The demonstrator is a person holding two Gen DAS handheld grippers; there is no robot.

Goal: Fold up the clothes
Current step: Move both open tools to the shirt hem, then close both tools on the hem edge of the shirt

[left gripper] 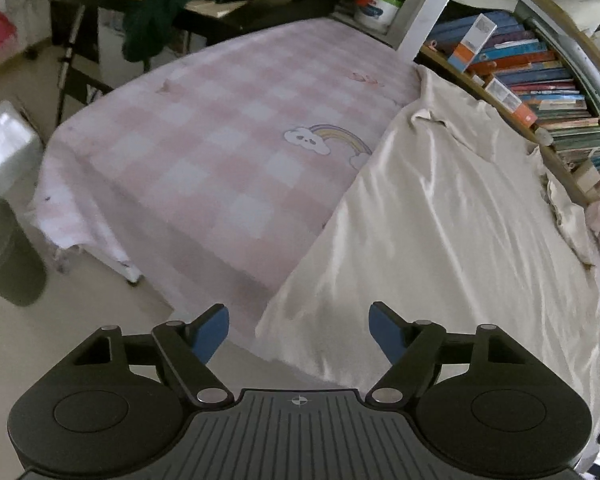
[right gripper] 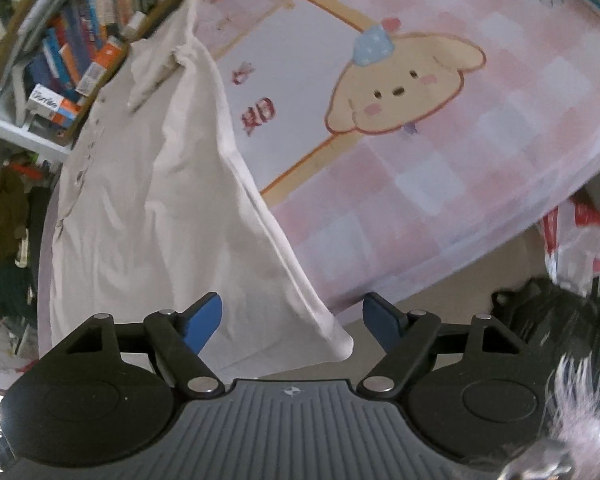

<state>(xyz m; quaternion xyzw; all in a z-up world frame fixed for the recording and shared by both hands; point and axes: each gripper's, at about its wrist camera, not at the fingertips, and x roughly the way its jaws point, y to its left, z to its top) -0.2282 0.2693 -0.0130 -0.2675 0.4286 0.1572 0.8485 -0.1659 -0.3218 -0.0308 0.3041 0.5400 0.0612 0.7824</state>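
Note:
A cream satin shirt (left gripper: 440, 216) lies spread flat on the pink checked bed sheet (left gripper: 204, 148), its collar toward the bookshelf and its hem hanging over the near bed edge. My left gripper (left gripper: 299, 330) is open and empty, hovering just above the hem's left corner. In the right wrist view the same shirt (right gripper: 152, 208) shows with its button placket on the left and its bottom right corner (right gripper: 336, 344) between the fingers. My right gripper (right gripper: 292, 324) is open and empty above that corner.
A bookshelf (left gripper: 540, 80) full of books runs along the far side of the bed. A cluttered dark desk (left gripper: 204, 4) stands behind the bed. A grey bin (left gripper: 8, 256) stands on the floor at left. A red and white plastic bag (right gripper: 580, 244) lies on the floor at right.

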